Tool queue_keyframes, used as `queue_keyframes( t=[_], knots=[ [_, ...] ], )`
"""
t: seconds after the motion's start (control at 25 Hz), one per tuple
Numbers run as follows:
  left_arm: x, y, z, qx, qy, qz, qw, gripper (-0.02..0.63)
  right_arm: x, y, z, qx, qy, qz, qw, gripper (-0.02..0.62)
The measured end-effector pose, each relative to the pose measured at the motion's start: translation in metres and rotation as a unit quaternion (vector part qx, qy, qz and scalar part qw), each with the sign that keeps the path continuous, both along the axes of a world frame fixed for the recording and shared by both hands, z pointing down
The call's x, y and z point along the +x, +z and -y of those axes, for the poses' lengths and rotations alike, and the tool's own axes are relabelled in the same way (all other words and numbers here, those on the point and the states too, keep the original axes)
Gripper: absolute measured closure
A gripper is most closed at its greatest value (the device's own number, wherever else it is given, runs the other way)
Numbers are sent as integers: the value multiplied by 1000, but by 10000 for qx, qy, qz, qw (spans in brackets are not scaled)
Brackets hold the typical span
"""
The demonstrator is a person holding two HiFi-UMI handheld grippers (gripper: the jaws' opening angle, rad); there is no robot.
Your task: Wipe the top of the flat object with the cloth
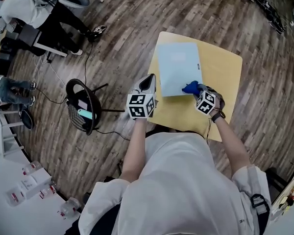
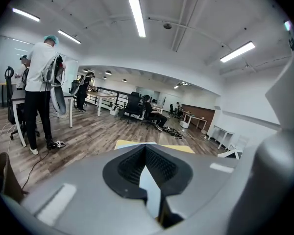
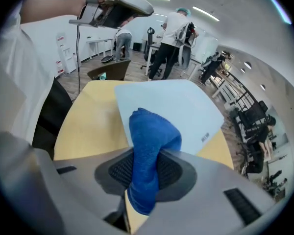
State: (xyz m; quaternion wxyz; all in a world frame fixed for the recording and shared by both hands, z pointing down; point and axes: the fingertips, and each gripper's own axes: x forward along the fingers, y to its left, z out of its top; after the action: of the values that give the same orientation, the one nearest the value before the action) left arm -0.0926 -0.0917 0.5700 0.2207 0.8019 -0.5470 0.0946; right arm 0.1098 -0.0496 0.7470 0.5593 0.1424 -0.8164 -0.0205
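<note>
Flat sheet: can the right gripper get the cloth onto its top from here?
Probably yes. The right gripper is shut on the blue cloth at the near right corner of the flat sheet, whose top lies bare; the left gripper sits beside its left edge.

Wearer's got a white short-sleeved top [image 1: 186, 180], dark trousers [image 1: 100, 224] peeking out at 7 o'clock of the head view, a dark buckled strap [image 1: 258, 203] on the shoulder at 4 o'clock and a dark band [image 1: 216, 115] on the right wrist. The left gripper [image 1: 148, 82] and right gripper [image 1: 197, 89] are both pale grey shells, jaws lined with black mesh-textured pads [image 2: 130, 168]. Each carries a white cube [image 1: 141, 105] of black square markers at its 6 o'clock end.
</note>
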Motion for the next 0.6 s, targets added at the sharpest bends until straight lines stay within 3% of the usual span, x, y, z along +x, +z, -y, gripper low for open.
queue_keyframes(
  t=[0.16, 0.36, 0.48, 0.6],
  knots=[
    [9, -1, 5, 32, 118, 11, 9999, 597, 31, 2, 7, 68, 453, -23, 9989, 500],
    [22, -9, 10, 109, 326, 45, 9994, 597, 36, 3, 10, 30, 877, 174, 9960, 500],
    [27, -18, 18, 207, 412, 56, 9989, 597, 28, -10, 18, -68, 1334, 532, 9896, 500],
    [33, -33, 32, 354, 478, 26, 9982, 597, 14, -52, 43, 296, 1786, 1043, 9779, 500]
  ],
)
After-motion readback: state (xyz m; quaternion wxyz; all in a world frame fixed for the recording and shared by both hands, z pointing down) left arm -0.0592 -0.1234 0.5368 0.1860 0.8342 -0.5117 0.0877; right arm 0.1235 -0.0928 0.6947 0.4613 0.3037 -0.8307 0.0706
